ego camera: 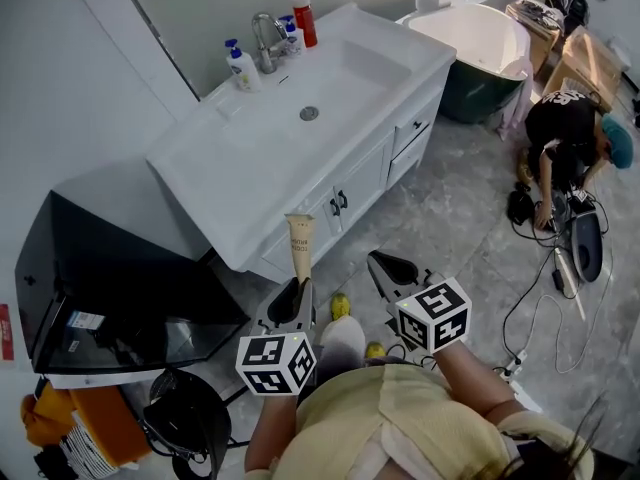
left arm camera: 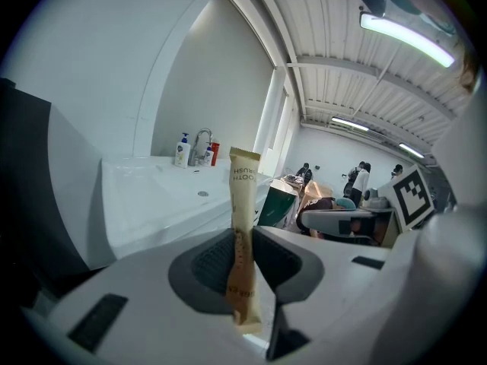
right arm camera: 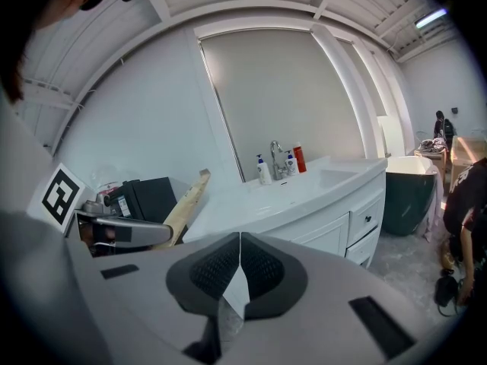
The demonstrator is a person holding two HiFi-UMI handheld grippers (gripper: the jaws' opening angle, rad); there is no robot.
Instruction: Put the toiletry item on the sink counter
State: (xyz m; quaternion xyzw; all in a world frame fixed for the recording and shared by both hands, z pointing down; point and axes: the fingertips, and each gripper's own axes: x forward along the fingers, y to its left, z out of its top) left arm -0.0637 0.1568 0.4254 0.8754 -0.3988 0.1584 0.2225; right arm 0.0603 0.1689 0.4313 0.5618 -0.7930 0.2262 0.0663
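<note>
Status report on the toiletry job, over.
Left gripper shut on toothbrush packet, short of sink counter. Right gripper shut, empty. Bottles only back by faucet, path open.

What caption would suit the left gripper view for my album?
Left gripper clamps an upright beige toothbrush packet, with the white sink counter ahead.

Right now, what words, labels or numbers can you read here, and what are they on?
"TOOTH BRUSH": along the tan packet clamped in the left gripper.
Lower print on that packet: unreadable.
Labels on the bottles by the tap: too small.
Sticker on the black box: too small.
Marker cubes: patterns only, no words.
</note>
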